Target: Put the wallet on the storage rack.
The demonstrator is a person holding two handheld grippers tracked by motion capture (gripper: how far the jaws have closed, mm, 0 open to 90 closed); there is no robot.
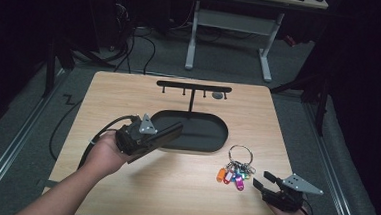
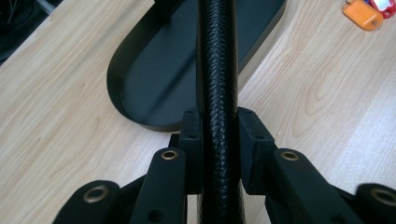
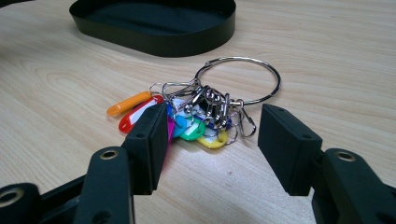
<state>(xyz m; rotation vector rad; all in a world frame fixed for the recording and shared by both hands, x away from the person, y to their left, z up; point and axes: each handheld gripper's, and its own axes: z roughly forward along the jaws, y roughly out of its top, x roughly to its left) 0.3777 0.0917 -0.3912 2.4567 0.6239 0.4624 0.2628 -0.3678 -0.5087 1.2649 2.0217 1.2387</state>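
In the high view, a light wooden table [image 1: 173,186] fills the middle of the frame. A black oval tray [image 1: 202,133] lies at its centre, and a thin post rises from the tray's far edge to a black crossbar with small hooks [image 1: 194,86] in the upper middle. Left of centre, the left gripper [image 1: 169,133] is held in a hand [image 1: 103,152], its tip reaching over the tray's left end; its jaws are pressed together with nothing visible between them. At lower right, a key ring with coloured tags [image 1: 235,170] lies flat on the wood, just beside the right gripper [image 1: 263,178], whose jaws are spread and point toward it.

In the left gripper view, the two textured jaws meet in one dark column up the middle. The tray [image 2: 154,70] sits behind them at upper centre, and an orange tag [image 2: 363,16] shows at the upper right corner.

In the right gripper view, the jaw pads [image 3: 152,144] stand wide apart at the bottom. The key ring [image 3: 240,79] lies on the table ahead, its tags fanned toward the left; the left pad looks close to the tags, though contact is hard to judge. The tray [image 3: 159,30] rests at top centre.
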